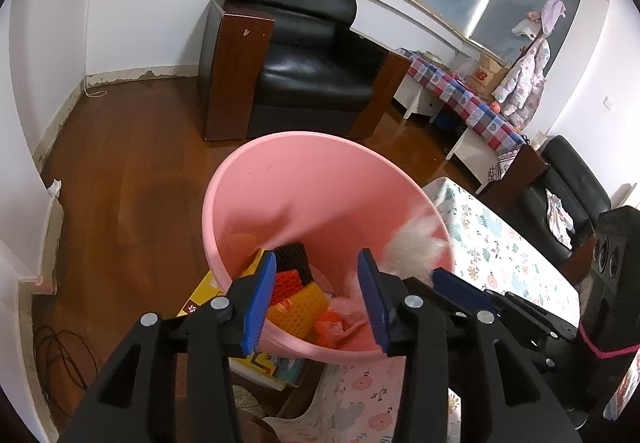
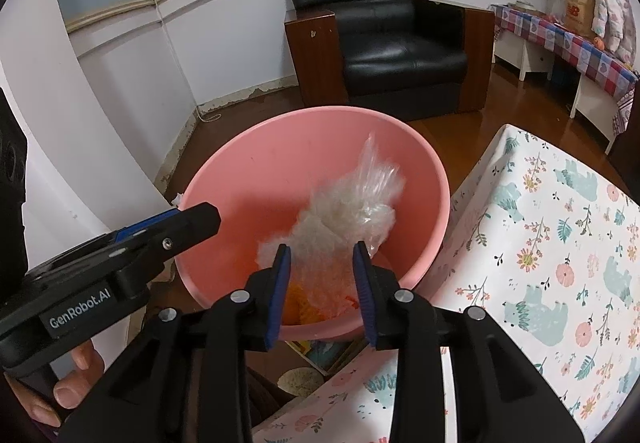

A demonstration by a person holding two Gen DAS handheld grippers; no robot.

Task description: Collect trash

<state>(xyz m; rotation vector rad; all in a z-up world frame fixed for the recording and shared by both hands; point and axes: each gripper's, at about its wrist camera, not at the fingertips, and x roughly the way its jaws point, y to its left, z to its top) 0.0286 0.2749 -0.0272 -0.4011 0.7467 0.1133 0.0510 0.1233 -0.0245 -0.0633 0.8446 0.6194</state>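
right wrist view: the right gripper (image 2: 322,255) hangs with jaws apart, a clear plastic bag (image 2: 352,203) loose between them over the pink bin (image 2: 240,179). left gripper (image 1: 316,267) gapes wide, holding nothing.

Left two-finger gripper (image 1: 318,297): matte black plastic body with angular, cut-out linkage arms. Each arm pivots on round silver screw heads. Both fingers carry flat blue ribbed pads (image 1: 262,297). Right two-finger gripper (image 2: 322,289): identical build, black linkage arms, silver pivot screws, blue ribbed pads (image 2: 279,293). In the right wrist view, the left unit's black housing bears white "GenRobot.AI" lettering (image 2: 79,309) and a small side screw. Bare fingers (image 2: 76,375) wrap its handle.
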